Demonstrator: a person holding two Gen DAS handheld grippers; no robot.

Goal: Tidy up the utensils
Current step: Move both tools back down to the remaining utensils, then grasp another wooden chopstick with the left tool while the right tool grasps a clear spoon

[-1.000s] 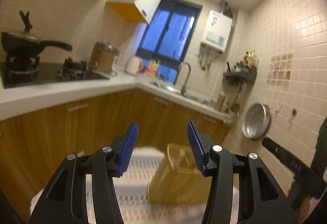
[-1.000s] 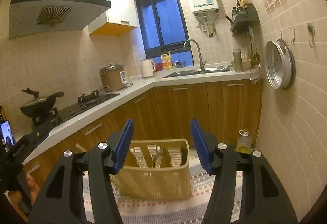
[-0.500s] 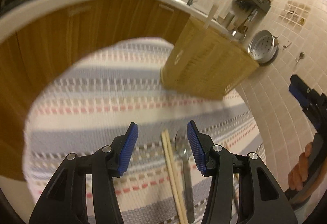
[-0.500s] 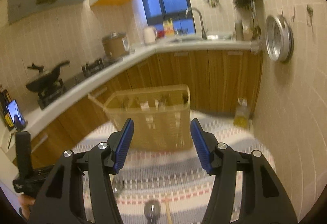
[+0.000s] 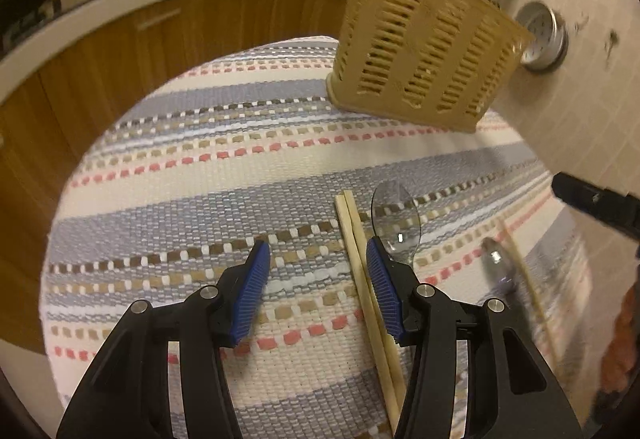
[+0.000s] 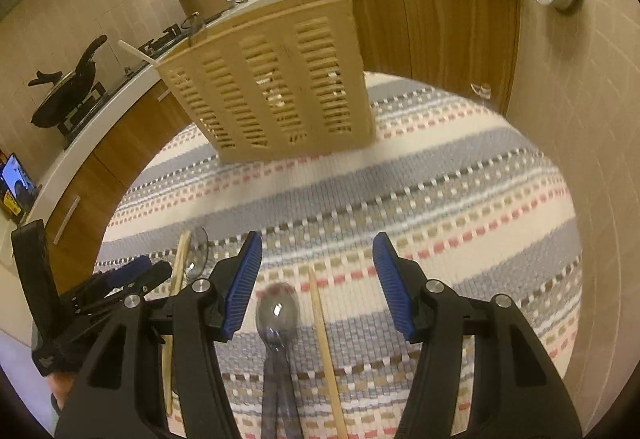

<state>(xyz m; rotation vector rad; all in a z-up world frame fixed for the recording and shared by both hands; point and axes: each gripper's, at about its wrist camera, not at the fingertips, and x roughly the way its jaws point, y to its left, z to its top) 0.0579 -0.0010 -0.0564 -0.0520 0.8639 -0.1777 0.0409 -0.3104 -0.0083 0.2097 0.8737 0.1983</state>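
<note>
Utensils lie loose on the striped cloth (image 5: 208, 167) covering the surface: from my left camera, a pair of chopsticks (image 5: 362, 259) sits side by side just left of a clear spoon (image 5: 396, 215), and further right a second spoon (image 5: 498, 267) lies beside a lone chopstick (image 5: 524, 279). The slotted basket (image 5: 420, 51) stands at the far edge of the cloth, well apart from all of them. My left hand-held gripper (image 5: 316, 279) hangs with its jaws partly spread and nothing between them; the chopstick pair runs right beside its right-hand pad, not centred. My right hand-held gripper (image 6: 316, 271) is likewise partly spread and empty, with the second spoon and the lone chopstick lying in the gap between its fingers. I judge the step to be the first pick-ups. To do it well I would nudge the left one rightward so both sticks sit inside the jaws, and on the right choose one item, since pinching spoon and stick together risks one slipping out.
</note>
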